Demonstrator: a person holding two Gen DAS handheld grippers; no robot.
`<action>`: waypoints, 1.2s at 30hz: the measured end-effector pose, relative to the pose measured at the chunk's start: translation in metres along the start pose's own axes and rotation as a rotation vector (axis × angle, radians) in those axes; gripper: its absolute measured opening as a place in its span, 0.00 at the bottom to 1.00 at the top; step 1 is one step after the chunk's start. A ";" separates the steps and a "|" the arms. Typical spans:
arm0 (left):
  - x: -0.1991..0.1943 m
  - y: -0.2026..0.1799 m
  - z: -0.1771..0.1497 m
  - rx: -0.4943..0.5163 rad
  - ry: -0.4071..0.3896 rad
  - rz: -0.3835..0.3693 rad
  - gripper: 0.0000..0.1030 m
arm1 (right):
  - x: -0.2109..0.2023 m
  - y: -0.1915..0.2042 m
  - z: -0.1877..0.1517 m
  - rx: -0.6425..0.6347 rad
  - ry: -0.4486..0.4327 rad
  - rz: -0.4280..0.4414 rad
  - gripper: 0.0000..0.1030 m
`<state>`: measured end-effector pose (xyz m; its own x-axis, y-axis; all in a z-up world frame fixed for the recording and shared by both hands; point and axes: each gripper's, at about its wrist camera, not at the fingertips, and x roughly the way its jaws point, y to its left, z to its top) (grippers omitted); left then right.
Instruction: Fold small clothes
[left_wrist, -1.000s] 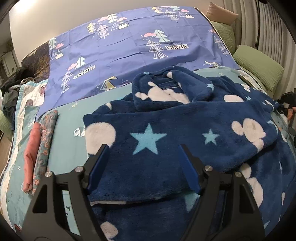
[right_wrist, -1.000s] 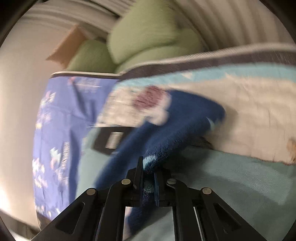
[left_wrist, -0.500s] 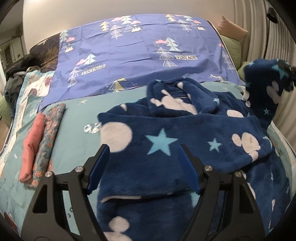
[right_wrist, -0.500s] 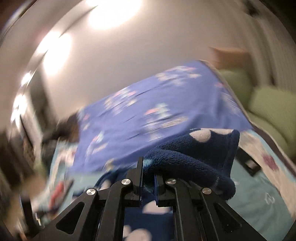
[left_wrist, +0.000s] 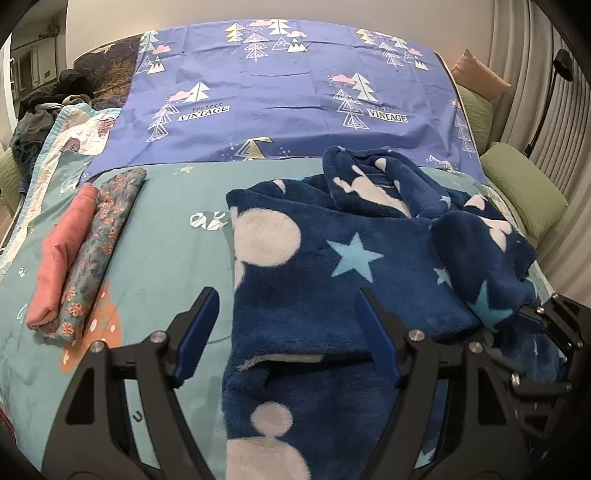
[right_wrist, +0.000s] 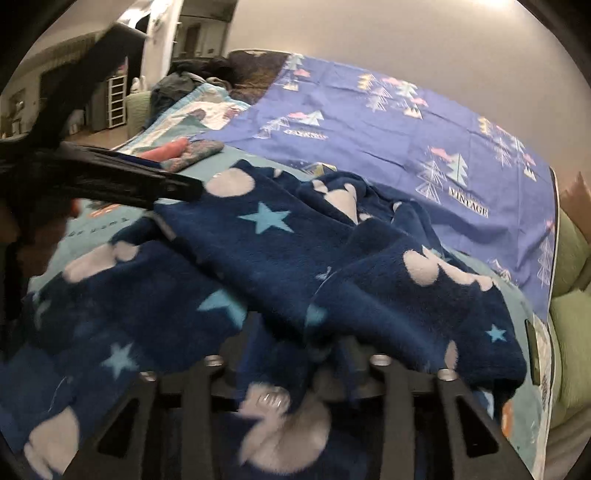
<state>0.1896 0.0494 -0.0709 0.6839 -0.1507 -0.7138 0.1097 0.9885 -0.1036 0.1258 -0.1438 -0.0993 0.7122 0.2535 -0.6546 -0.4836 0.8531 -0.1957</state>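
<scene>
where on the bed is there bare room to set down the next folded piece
Free: the teal sheet between the folded pink and floral pile and the navy fleece garment, and the purple tree-print cover behind. Crowded: the right side, under fleece and green pillows.

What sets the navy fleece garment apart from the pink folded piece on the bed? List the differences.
The navy fleece garment lies spread and rumpled, only partly folded; the pink folded piece is a neat narrow bundle. The navy one is far larger. It carries stars and pale blobs; the pink one looks plain. The navy one lies under the left gripper; the pink one lies off to its left beside a floral folded piece. Both rest on the teal bedspread.
</scene>
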 end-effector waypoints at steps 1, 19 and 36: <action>0.000 -0.001 0.000 -0.001 -0.001 -0.010 0.74 | -0.004 -0.003 -0.001 0.013 -0.004 0.013 0.47; -0.012 -0.031 -0.006 0.096 -0.023 -0.094 0.74 | 0.018 -0.150 -0.039 0.993 0.096 0.407 0.63; -0.006 0.022 -0.023 -0.055 0.054 -0.089 0.74 | 0.024 -0.078 0.057 0.748 -0.027 0.550 0.64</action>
<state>0.1713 0.0725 -0.0843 0.6333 -0.2392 -0.7360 0.1274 0.9703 -0.2056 0.2096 -0.1780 -0.0586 0.4962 0.7121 -0.4966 -0.3093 0.6795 0.6653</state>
